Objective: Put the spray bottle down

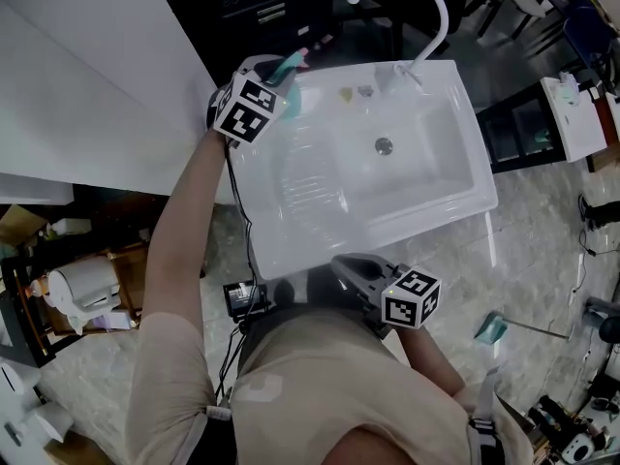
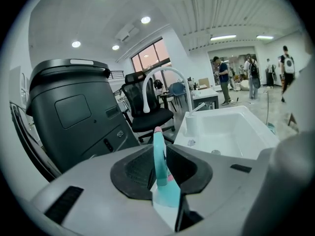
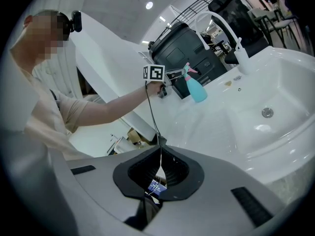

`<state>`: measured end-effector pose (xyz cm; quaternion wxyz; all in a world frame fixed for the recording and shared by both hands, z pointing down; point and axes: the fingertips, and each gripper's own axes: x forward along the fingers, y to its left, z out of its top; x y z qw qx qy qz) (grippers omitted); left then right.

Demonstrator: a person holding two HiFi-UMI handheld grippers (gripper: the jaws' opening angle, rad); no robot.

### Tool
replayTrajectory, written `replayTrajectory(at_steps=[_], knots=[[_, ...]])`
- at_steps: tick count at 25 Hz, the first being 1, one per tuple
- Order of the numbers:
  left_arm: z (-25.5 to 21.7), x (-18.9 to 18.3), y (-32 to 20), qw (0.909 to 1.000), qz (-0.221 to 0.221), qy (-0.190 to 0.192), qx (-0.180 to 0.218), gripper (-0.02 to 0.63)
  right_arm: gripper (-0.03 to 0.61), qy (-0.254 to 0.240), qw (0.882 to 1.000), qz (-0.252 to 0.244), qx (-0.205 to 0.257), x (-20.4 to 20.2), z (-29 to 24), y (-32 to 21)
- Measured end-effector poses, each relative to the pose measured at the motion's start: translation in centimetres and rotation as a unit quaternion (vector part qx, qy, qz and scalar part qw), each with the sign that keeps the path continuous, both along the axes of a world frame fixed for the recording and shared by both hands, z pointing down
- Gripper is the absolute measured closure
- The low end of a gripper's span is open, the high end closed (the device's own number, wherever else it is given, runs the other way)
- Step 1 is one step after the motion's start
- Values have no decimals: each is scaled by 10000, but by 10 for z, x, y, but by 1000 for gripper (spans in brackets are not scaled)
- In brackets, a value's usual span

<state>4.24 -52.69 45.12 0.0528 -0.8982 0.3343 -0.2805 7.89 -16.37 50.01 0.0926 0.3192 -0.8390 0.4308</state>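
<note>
Left hand-held gripper (image 2: 160,156) grips the spray bottle (image 3: 197,90), its base seemingly on the sink (image 3: 211,119) ledge beneath; next, release and withdraw. Right hand-held gripper (image 3: 160,173) clenched, empty.

So the spray bottle (image 3: 198,90) is at the sink's (image 1: 291,250) far-left corner. The faucet (image 1: 426,8) is on the sink's far edge, with a bin (image 2: 74,112) behind the sink.
</note>
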Motion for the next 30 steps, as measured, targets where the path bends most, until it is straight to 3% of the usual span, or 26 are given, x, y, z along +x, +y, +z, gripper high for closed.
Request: replayTrajectory(at_steps=[6,11,19,24,30], knots=[[1,2,8,9998,96,-165,15,483,557,-10,10000,28,7,-2,0,3],[4,1,9,9995,38,-316,24,471,557,-53,10000,23,6,-5,0,4],[-13,-3,8,9997,-198,-14,115,407,557,-43,10000,30,-45,0,3,6],[-21,-5,15,9992,-247,-4,319,407,557,-57,10000,16,-36,0,3,2],[-19,-7,24,9981,-457,-372,197,419,557,-65,10000,25,-36,2,2,1]])
